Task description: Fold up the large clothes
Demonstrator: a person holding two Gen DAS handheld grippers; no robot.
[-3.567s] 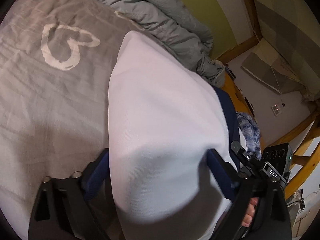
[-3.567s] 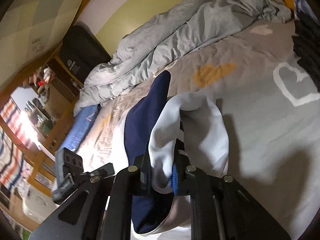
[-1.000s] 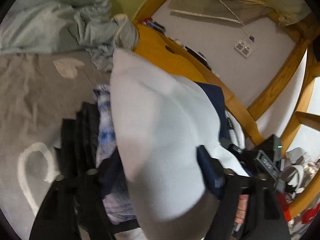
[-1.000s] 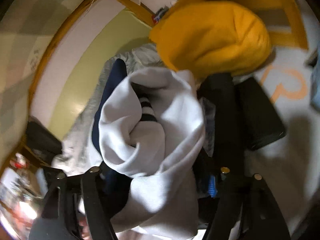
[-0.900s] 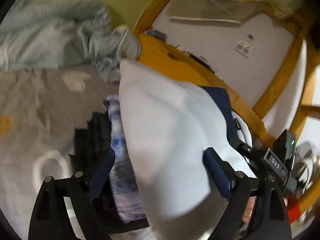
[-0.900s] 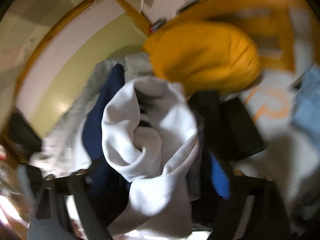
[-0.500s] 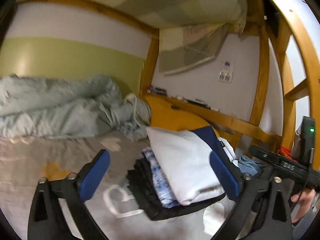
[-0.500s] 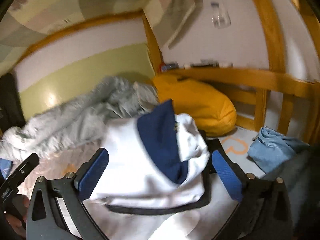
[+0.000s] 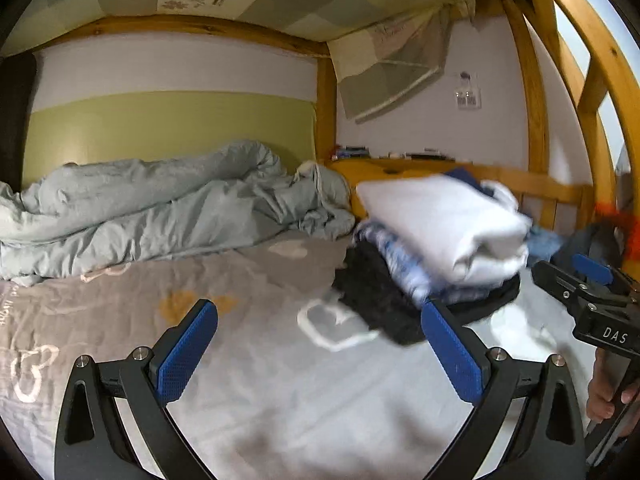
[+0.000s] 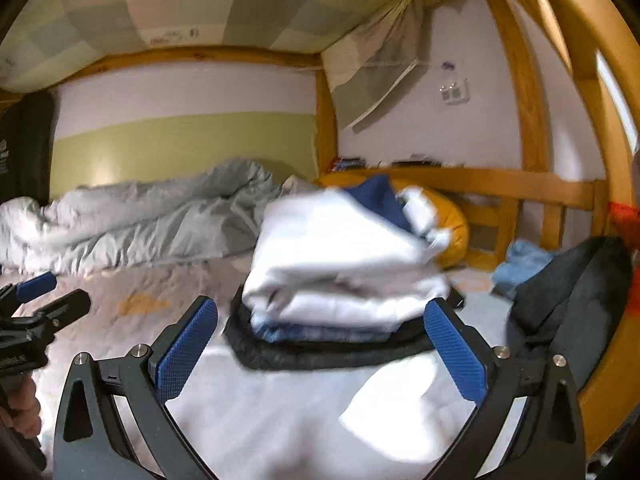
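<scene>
- Wooden bunk bed (image 9: pixel 532 92) with a grey heart-print sheet (image 9: pixel 248 344) fills both views; a crumpled pale duvet (image 9: pixel 160 204) lies along the green wall at centre left
- Folded white and navy top (image 10: pixel 340 248) sits on the pile of folded clothes (image 10: pixel 320 340) at frame centre in the right view, centre right in the left view; this piece looks done and stacked
- Left gripper (image 9: pixel 316 356): jaws have just been opening, now wide, nothing between them, clear of the pile
- Right gripper (image 10: pixel 320 354): jaws likewise just opened wide and empty; the pile shows beyond them, untouched
- Next move, I judge: fetch another unfolded garment, perhaps the blue one (image 10: pixel 524 264) at right, and spread it flat on the sheet
</scene>
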